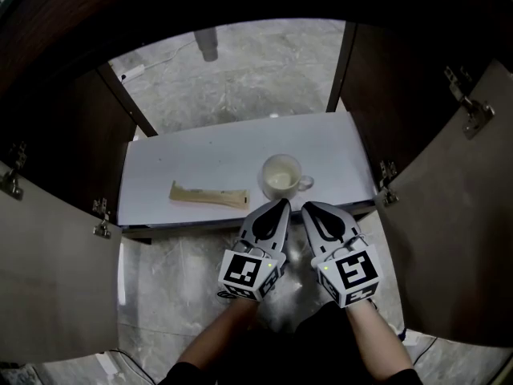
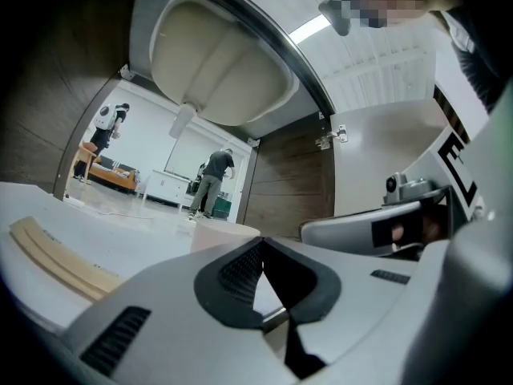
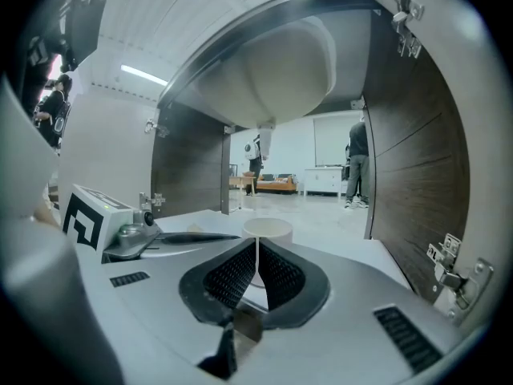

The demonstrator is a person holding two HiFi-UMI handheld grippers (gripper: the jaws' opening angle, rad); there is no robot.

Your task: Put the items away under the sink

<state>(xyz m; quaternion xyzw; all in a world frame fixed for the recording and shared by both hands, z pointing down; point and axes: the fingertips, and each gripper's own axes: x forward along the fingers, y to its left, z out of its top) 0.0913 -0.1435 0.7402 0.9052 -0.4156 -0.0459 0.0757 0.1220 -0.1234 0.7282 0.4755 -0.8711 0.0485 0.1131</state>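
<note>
Your left gripper (image 1: 281, 204) and right gripper (image 1: 309, 208) sit side by side at lower centre of the head view, tips at the front edge of the white shelf (image 1: 200, 155) inside the open cabinet. Both pairs of jaws are closed with nothing between them: in the left gripper view the left gripper (image 2: 260, 244) has its pads meeting, and in the right gripper view only a thin slit shows between the right gripper's (image 3: 257, 244) pads. The mug (image 1: 280, 175) stands upright on the shelf just beyond both tips, its handle turned toward the right of the frame, apart from the jaws. It shows straight ahead over your right jaws (image 3: 267, 228) and just past the left ones (image 2: 226, 234). The flat beige strip (image 1: 208, 195) lies on the shelf left of the mug, well clear of your left jaws. The sink bowl (image 3: 276, 66) hangs overhead.
</note>
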